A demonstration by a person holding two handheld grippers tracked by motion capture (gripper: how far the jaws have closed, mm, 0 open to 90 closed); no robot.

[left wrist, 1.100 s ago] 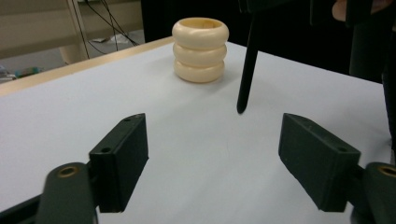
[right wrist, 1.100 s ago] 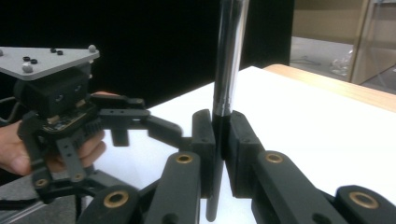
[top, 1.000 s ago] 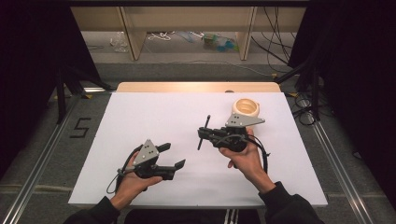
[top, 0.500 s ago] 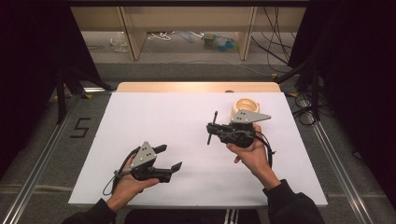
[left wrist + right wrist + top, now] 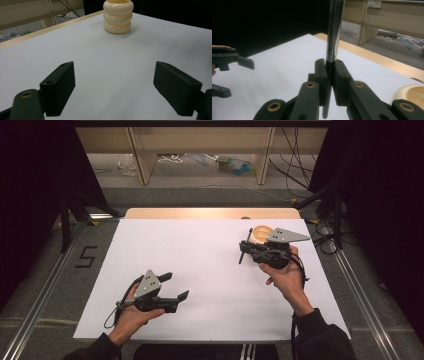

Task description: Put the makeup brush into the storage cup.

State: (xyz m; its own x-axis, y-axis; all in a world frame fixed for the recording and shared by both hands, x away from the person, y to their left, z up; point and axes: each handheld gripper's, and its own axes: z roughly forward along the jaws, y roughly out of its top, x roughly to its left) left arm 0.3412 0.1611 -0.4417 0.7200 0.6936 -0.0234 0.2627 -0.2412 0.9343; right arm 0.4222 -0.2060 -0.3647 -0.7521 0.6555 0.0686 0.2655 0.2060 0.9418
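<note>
From here I see a cream ribbed holder [image 5: 117, 16] standing near the far right corner of the white worktop [image 5: 210, 265]; its mouth is open upward, and I cannot tell whether anything is inside. My right hand-held gripper [image 5: 331, 82] is pressed together on a dark pen-like rod [image 5: 334, 32] with a shiny metal upper part, which rises upright between the pads in the right gripper view. In the high view that right hand-held gripper [image 5: 250, 252] sits just beside the holder [image 5: 262, 233], having shifted rightward and away from me since a second ago. My left hand-held gripper [image 5: 172, 287] is spread with nothing between its pads, near the front left, about where it was. A "5" [image 5: 86, 257] is marked on the floor left of the worktop.
</note>
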